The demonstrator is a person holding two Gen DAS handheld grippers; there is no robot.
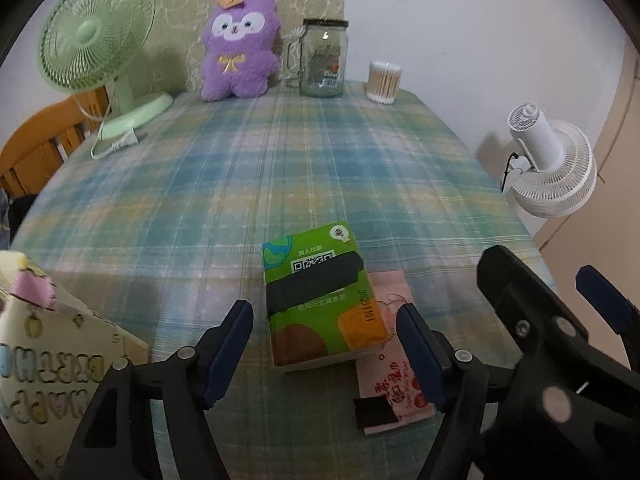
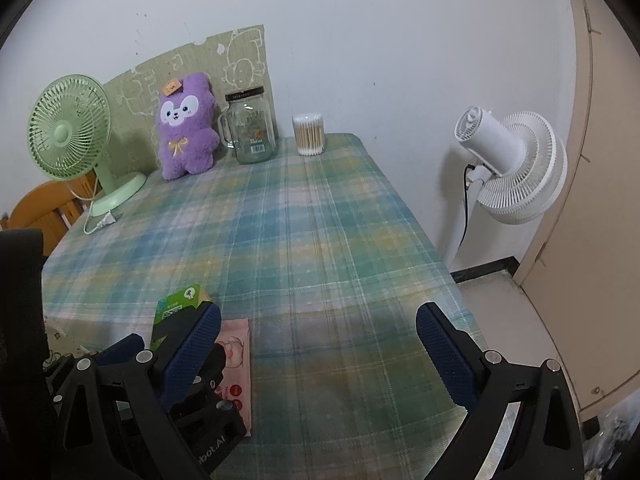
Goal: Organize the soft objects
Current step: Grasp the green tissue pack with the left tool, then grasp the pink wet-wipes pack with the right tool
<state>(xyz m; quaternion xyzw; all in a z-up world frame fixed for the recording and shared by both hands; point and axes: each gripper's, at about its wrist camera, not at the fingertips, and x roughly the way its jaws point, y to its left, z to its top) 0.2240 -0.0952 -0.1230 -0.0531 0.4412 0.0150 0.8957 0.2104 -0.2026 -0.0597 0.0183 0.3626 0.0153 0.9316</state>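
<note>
Left wrist view: left gripper [image 1: 326, 354] is wide apart, angled down over the near edge of the tabletop [image 1: 280, 184]. Green tissue pack [image 1: 320, 300] lies flat between its fingers w/ gaps on both sides, pads not touching it. Pack sits partly on a pink pack [image 1: 390, 364], which pokes out to the right & toward the near edge; the right finger [image 1: 420, 356] covers part of it. Cream bag [image 1: 60, 360] w/ printed letters at the near left corner. Right gripper [image 1: 568, 312] shows just beside, to the right, over the right edge.

Right wrist view: right gripper [image 2: 320, 350] is wide apart, nothing between its fingers but plaid cloth [image 2: 320, 240]. Green pack [image 2: 178, 308] & pink pack [image 2: 236, 340] lie to its left, partly hidden by the left finger [image 2: 192, 344].

Along the far edge, left to right: green fan [image 2: 68, 132] at the far left corner, purple plush [image 2: 186, 124], glass jar [image 2: 252, 128], cotton-swab tub [image 2: 308, 134]. Plush leans on a wall panel [image 2: 192, 64], well apart from both grippers. White fan [image 2: 516, 164] stands on the floor past the right edge.
</note>
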